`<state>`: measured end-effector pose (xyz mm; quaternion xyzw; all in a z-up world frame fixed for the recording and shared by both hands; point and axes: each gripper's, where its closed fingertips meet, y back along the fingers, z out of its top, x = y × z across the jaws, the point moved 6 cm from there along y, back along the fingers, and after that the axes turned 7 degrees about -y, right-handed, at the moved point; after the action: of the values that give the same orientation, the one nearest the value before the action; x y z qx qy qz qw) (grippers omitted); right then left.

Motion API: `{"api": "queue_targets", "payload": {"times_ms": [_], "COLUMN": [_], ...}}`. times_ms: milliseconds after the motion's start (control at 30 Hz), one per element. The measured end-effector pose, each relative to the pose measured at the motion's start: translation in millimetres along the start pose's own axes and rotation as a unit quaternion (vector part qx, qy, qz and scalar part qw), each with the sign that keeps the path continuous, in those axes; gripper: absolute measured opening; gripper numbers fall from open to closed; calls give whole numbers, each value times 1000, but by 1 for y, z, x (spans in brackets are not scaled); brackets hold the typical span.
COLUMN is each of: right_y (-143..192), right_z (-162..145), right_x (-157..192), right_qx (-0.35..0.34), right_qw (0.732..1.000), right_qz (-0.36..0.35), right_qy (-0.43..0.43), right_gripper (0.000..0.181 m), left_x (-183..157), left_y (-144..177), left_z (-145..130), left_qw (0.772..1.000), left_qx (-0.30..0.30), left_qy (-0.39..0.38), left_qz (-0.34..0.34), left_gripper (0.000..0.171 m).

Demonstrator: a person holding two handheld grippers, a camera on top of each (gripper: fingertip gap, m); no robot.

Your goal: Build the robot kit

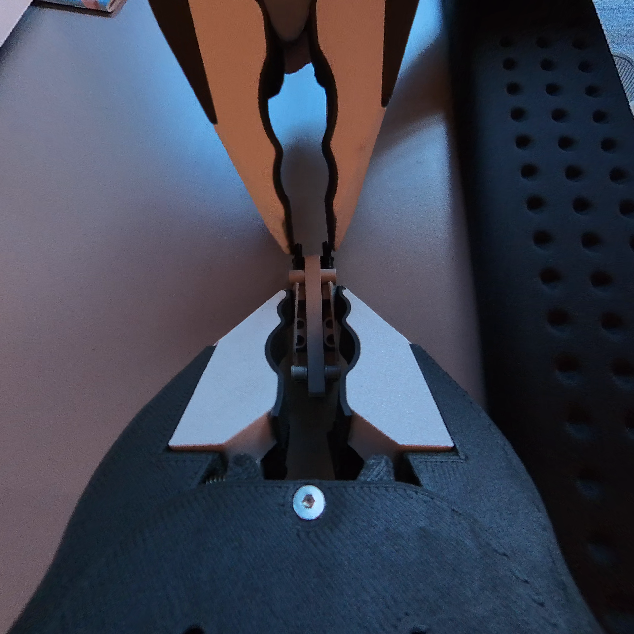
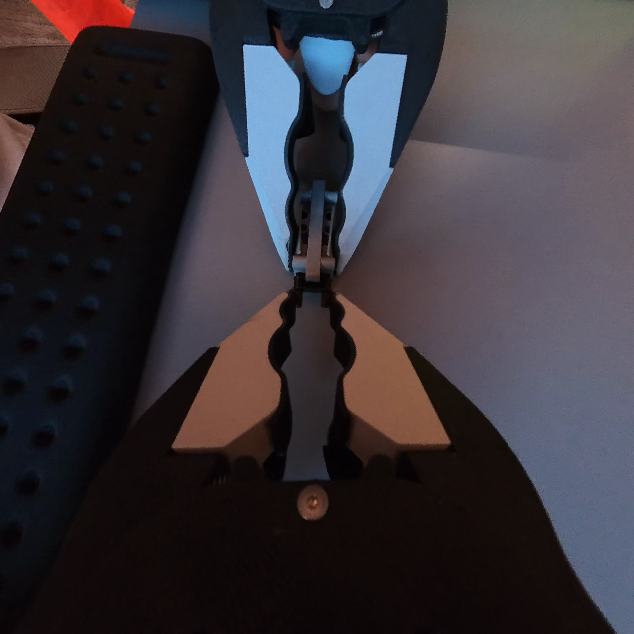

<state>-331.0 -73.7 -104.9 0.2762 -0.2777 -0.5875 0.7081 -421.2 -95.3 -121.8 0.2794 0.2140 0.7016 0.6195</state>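
Note:
My two grippers meet tip to tip over a pale table. My left gripper (image 1: 314, 290) is shut on a small grey assembly (image 1: 314, 343): a thin upright beam with cross pins, between two holed pieces. It reaches in from the top of the right wrist view (image 2: 314, 269), with the assembly (image 2: 317, 233) between its fingers. My right gripper (image 2: 310, 296) is nearly shut, and its tips pinch the small black part (image 2: 310, 288) at the assembly's outer end. In the left wrist view it (image 1: 310, 248) comes down from the top.
A long black pad (image 1: 566, 240) with rows of dots lies beside the grippers, at the right of the left wrist view and the left of the right wrist view (image 2: 68, 240). An orange-red thing (image 2: 85, 17) lies beyond it. A colourful flat object (image 1: 85, 3) sits at the far table edge. Only a small space, under 4 cm, lies between the two pairs of fingers.

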Motion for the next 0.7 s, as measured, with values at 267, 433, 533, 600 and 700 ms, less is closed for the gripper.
{"api": "queue_targets", "payload": {"times_ms": [267,433,533,600,700], "right_y": [-1,-1,0,1,-1], "right_z": [0,1,1,1,0], "right_x": [0,1,1,1,3], "right_qx": [0,5,4,7,12], "right_qw": [1000,1000,999,999,999], "right_qz": [-1,-11,-22,-28,-13], "right_qy": [3,20,33,40,33], "right_gripper": [18,19,24,24,25], "left_x": [0,0,0,0,0], "left_y": [0,0,0,0,0], "left_z": [0,0,0,0,0], "left_qw": [1000,1000,1000,1000,1000], "left_qx": [0,0,0,0,0], "left_qy": [0,0,0,0,0], "left_qz": [0,0,0,1,0], "left_gripper": [24,24,24,24,24]}}
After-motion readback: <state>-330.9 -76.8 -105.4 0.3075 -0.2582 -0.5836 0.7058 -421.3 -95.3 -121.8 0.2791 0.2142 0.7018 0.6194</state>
